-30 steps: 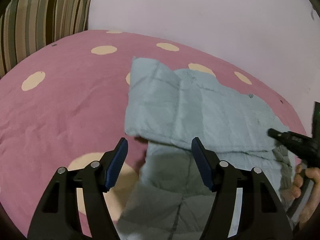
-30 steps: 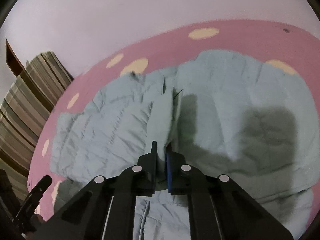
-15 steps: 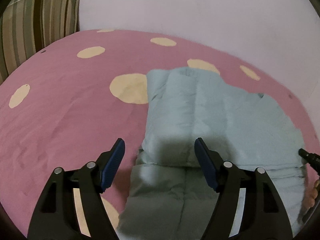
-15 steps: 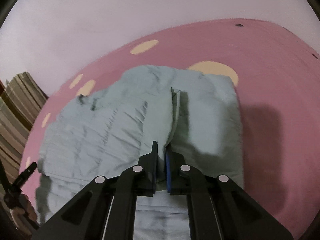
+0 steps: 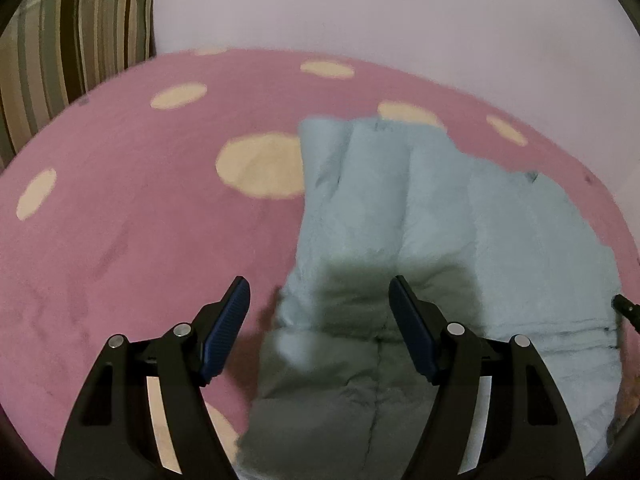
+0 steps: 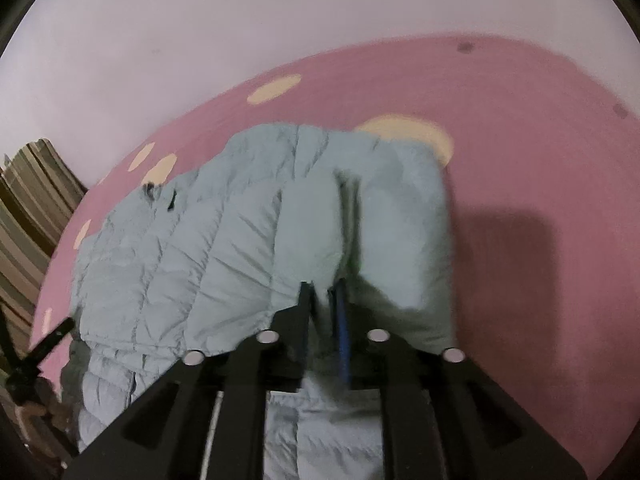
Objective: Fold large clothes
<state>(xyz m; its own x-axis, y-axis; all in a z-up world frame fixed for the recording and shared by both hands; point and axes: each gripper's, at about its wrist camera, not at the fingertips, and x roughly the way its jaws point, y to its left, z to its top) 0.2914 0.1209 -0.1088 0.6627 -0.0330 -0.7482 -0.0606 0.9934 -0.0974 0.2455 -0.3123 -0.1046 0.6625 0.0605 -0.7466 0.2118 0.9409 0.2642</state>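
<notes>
A light blue quilted puffer jacket (image 5: pixel 440 232) lies partly folded on a pink bedspread with cream dots (image 5: pixel 140 220). My left gripper (image 5: pixel 320 320) is open and empty, hovering above the jacket's left edge. In the right wrist view the jacket (image 6: pixel 208 248) is doubled over, and my right gripper (image 6: pixel 324 300) has its jaws a narrow gap apart around the edge of the folded layer. The tip of the right gripper shows at the left wrist view's right edge (image 5: pixel 624 308).
A striped pillow (image 5: pixel 68 52) stands at the bed's far left corner, also in the right wrist view (image 6: pixel 28 216). A pale wall (image 5: pixel 400 12) runs behind the bed. Bare bedspread lies to the jacket's right (image 6: pixel 540 200).
My right gripper carried the jacket's layer further over, and its jaws have parted slightly. My left gripper stayed open and shifted, so the jacket sits more to the right in its view.
</notes>
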